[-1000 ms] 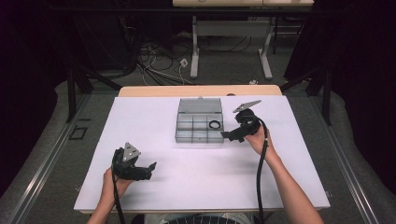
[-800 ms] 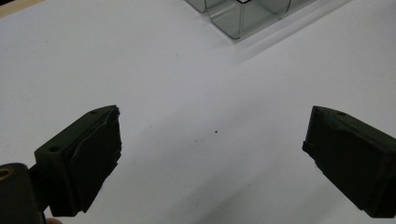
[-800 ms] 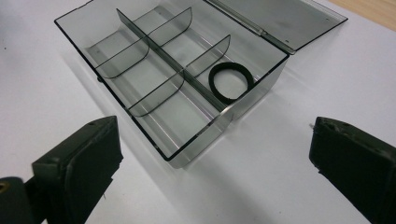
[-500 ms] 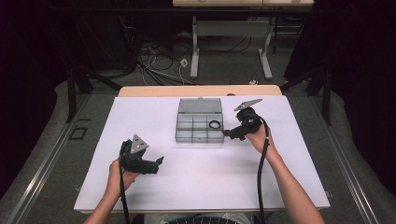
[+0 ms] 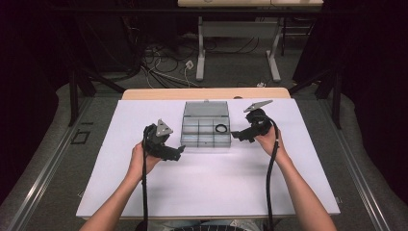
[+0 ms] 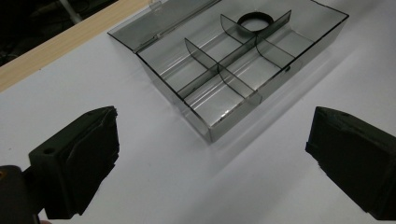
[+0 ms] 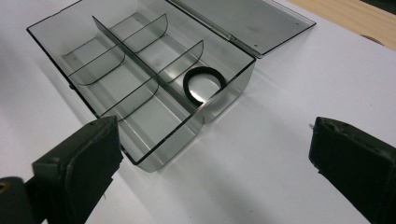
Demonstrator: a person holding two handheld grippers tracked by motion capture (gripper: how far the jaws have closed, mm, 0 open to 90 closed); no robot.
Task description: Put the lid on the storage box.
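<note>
High view, both hand-held grippers (image 5: 181,153) (image 5: 234,135) spread empty, flanking box (image 5: 206,139), ring (image 5: 221,128) inside.

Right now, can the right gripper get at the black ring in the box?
Probably yes. The right gripper is open beside the box, whose lid lies folded back. The ring sits alone in the corner compartment nearest it, though the dividers leave tight room for the jaws.

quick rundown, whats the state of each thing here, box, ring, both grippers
compartment box: lid open and laid back flat, on the white table
black ring: lying flat in a back corner compartment; other compartments look empty
left gripper: fingers wide apart, holding nothing, near the box's left front corner
right gripper: fingers wide apart, holding nothing, beside the box's right side
</note>
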